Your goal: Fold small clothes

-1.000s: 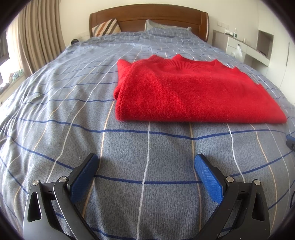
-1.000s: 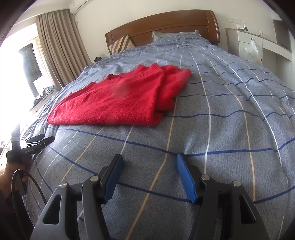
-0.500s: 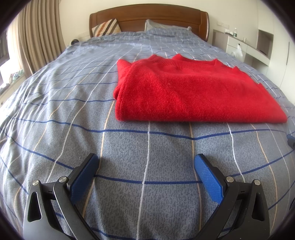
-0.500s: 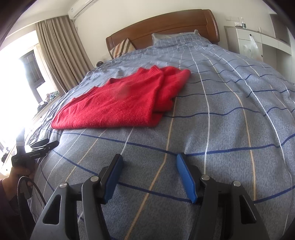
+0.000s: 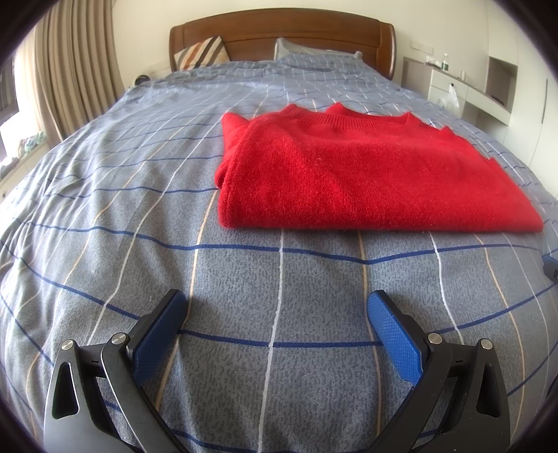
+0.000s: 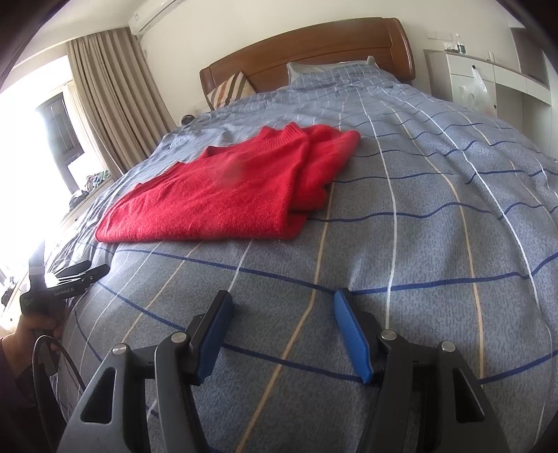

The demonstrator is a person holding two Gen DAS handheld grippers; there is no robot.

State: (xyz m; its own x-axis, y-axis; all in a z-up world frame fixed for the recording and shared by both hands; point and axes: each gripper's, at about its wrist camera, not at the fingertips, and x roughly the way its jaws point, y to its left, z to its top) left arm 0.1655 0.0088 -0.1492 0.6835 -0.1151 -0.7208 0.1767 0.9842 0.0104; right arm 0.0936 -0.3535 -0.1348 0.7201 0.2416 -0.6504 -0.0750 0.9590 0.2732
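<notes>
clearly both the left gripper (image 5: 275, 310) and right gripper (image 6: 282, 310) gape empty over the bedspread (image 5: 279, 366), near the folded red sweater (image 5: 366, 174); its sleeves are hidden.

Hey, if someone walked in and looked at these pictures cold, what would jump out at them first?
The bright red sweater would catch the eye first, lying folded flat in the middle of the grey-blue checked bedspread. Next come the blue-padded left gripper and right gripper, both open, empty and short of the sweater's near edge. Behind stands the brown wooden headboard.
</notes>
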